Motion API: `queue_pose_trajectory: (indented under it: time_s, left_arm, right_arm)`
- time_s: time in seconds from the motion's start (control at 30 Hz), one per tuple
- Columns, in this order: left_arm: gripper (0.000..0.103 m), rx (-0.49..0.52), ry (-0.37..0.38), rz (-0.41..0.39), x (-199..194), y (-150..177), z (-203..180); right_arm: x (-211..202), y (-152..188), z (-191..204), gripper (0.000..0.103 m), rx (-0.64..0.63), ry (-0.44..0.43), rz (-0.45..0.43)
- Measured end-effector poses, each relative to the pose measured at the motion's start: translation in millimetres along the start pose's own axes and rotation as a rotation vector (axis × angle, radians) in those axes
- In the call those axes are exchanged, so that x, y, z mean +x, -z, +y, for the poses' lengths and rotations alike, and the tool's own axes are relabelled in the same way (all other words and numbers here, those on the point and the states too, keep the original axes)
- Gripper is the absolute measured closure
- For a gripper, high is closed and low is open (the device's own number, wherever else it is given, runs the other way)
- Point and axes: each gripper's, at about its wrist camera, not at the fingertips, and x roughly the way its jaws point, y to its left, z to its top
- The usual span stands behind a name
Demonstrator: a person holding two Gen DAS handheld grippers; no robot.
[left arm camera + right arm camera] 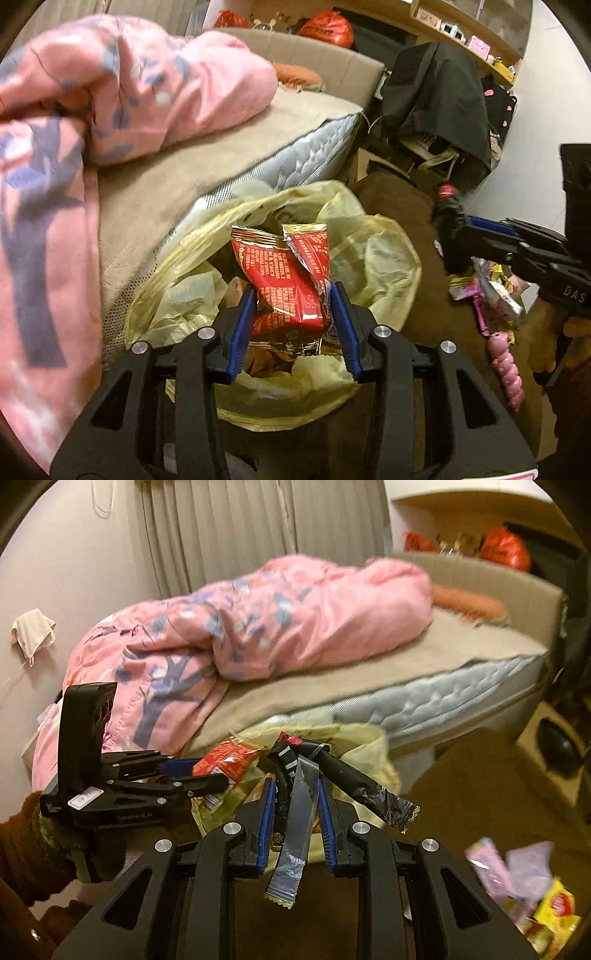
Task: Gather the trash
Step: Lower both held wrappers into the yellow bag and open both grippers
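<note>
Gripping red wrappers at lower centre above the yellow bag, the left gripper matched the right gripper, clamped on black wrappers.

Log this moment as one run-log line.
left gripper: holds red foil snack wrappers over yellow plastic trash bag | right gripper: shut on black and silver wrappers | more wrappers on floor

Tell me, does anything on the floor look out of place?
Yes. Loose snack wrappers lie scattered on the brown floor, outside the yellow bag. A pink toy lies there as well.
</note>
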Motion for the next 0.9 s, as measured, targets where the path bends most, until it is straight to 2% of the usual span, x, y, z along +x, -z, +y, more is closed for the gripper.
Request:
queue_pose_trajectory:
  time_s: [0.17,0.43,0.53,0.57,0.73,0.9]
  left_arm:
    - [0.065,-0.017,0.008,0.041,21.5,-1.9,16.3]
    - [0.063,-0.047,0.035,0.046,40.5,-4.0,31.3]
    - [0.058,-0.074,0.069,0.03,41.2,-6.6,38.1]
    - [0.052,-0.084,0.085,0.023,40.8,-8.0,40.6]
    - [0.04,-0.142,0.134,-0.012,30.3,-10.4,50.4]
    - [0.035,-0.138,0.108,-0.054,17.2,-13.1,48.2]
  right_arm:
    - [46.4,-2.7,-6.5,0.081,0.003,-0.026,0.083]
    - [85.9,-2.4,-14.7,0.081,0.007,-0.008,0.155]
    - [94.3,-2.4,-16.3,0.081,0.003,-0.003,0.168]
    - [97.1,-2.2,-16.7,0.081,0.002,0.001,0.171]
    - [106.2,1.1,-17.1,0.067,-0.008,0.013,0.18]
    - [100.5,1.4,-15.1,0.057,-0.007,0.035,0.17]
